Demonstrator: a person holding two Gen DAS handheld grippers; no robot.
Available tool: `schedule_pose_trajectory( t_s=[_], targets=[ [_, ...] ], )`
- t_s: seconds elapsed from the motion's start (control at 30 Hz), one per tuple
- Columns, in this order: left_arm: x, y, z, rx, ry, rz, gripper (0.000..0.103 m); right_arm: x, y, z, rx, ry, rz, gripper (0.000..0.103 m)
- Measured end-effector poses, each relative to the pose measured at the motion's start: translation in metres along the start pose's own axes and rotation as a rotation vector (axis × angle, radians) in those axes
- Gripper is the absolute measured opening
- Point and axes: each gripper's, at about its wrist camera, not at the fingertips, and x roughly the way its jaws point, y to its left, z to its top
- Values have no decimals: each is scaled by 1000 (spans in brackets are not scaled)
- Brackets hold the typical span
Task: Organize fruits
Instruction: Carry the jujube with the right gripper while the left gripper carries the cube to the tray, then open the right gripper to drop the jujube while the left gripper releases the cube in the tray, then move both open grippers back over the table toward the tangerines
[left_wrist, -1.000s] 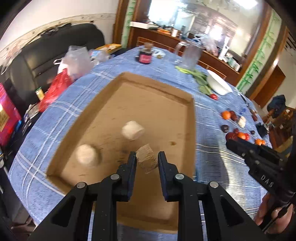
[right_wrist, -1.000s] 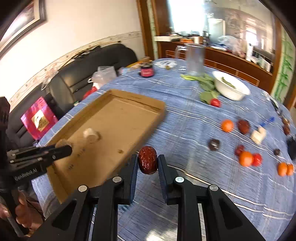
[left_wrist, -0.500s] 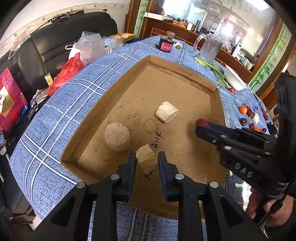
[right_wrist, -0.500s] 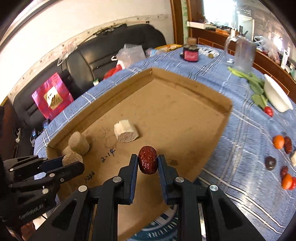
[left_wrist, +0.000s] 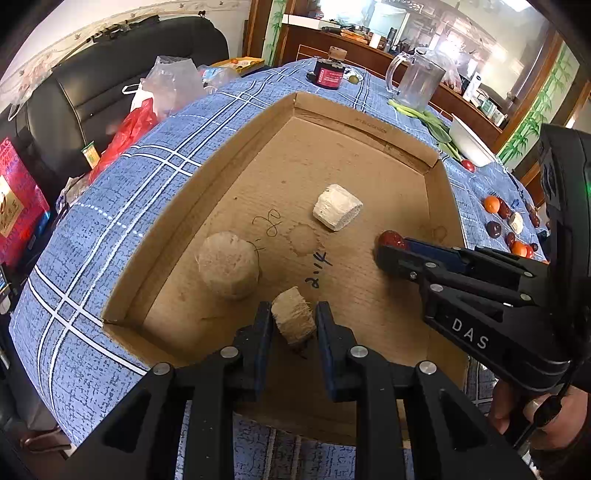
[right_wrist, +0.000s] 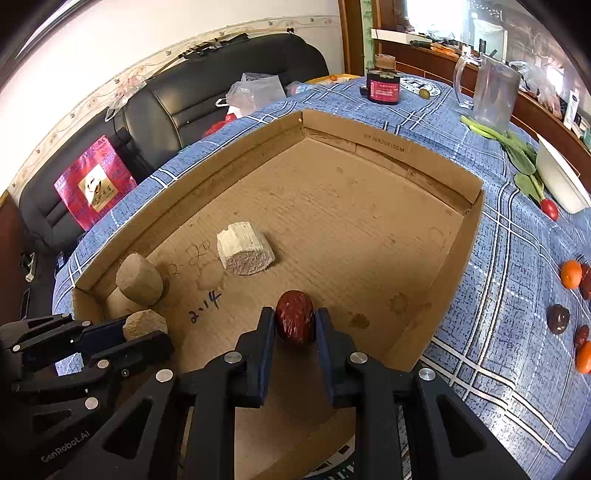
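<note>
Right wrist only: pale stub (right_wrist: 122, 301) behind cylinder (right_wrist: 139, 279).

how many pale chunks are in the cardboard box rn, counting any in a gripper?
3. A whitish chunk lies mid-floor, a round tan chunk sits by the near-left corner, and a tan chunk is in the left gripper. None seems hidden.

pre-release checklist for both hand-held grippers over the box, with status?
1. Right hand-held gripper shut on red date: ok.
2. Left hand-held gripper shut on tan chunk: ok.
3. Both loads over cardboard box floor: ok.
4. Date's drop spot clear of white chunk: ok.
5. Tan chunk's spot clear of round tan piece: ok, but close.
6. Loads touching the floor: cannot tell.
</note>
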Motion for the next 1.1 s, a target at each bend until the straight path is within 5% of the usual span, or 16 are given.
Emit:
schedule_pose_trajectory(
  t_s=[0.23, 0.7, 1.1],
  targets=[
    [-5, -6, -1, 26, -18, 17, 46, -1, 4, -2, -17, 1, -27, 31],
    [-24, -18, 0, 55, -78, 80, 55, -61, -10, -23, -13, -94, -99, 32],
    [-23, -108, 4, 224, -114, 26, 63, -118, -71, -75, 126, -139, -183, 45]
  ],
)
